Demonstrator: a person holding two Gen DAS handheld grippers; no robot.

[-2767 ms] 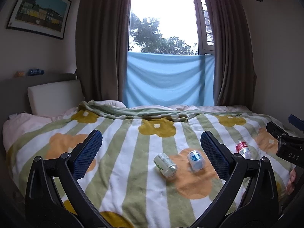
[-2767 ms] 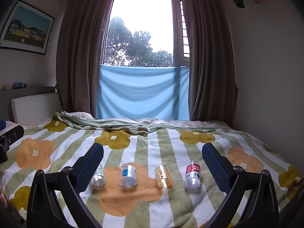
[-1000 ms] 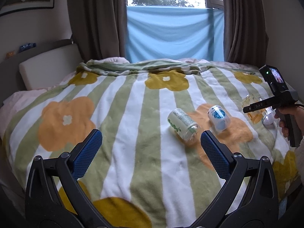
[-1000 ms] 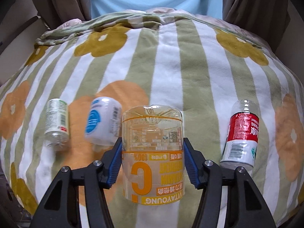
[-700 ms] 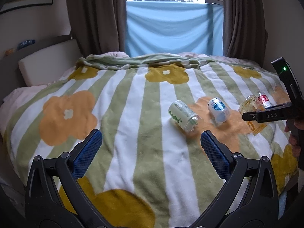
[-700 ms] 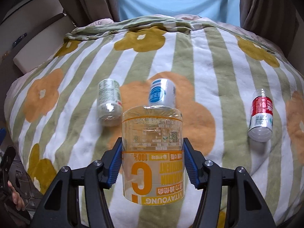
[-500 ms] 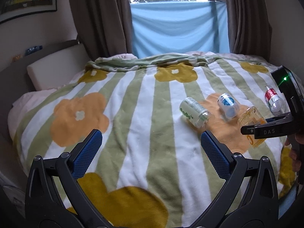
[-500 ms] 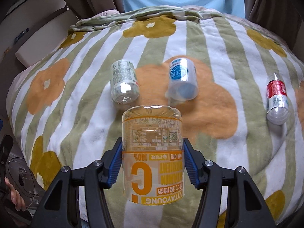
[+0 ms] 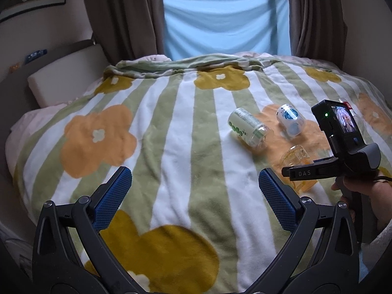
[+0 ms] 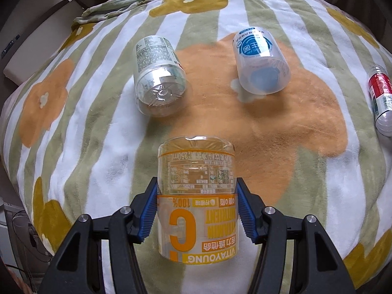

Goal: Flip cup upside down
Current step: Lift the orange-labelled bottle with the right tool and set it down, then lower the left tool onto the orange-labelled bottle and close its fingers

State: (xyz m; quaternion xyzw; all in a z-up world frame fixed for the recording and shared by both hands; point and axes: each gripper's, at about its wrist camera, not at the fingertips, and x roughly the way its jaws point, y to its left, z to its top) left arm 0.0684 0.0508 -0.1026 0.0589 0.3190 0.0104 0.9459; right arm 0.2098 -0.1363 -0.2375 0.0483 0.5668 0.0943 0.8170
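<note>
Cup (image 10: pixel 196 201), clear plastic with orange "VITAYOUNG" print, pinched between the blue pads (image 10: pixel 147 214) of the right gripper (image 10: pixel 196 208), label reading upside down in the right wrist view. Held over the striped flower blanket (image 10: pixel 318 183), just above an orange flower patch; can't tell whether the bottom rim touches the fabric. Same cup (image 9: pixel 297 158) visible from the left wrist view too, poking out behind the black "DAS" body of the right gripper (image 9: pixel 303 172), with a hand (image 9: pixel 362 191) wrapped round the handle at the right edge.

Left gripper (image 9: pixel 193 196) spread wide, nothing between the pads, hovering low over the near end of the blanket (image 9: pixel 171 147).

Further back on the blanket, three more lying on their sides: green-printed clear cup (image 10: pixel 158 78) to the left, base facing the right wrist camera; white cup with blue logo (image 10: pixel 259 61) beside it on the orange flower, apart from it; red-labelled one (image 10: pixel 381 95) well off at the right edge.

Beyond that, rumpled green fold of the blanket, a white pillow (image 9: pixel 66 85) at the left, brown curtains (image 9: pixel 122 17) and a light blue cloth (image 9: pixel 225 22) hung across the window.
</note>
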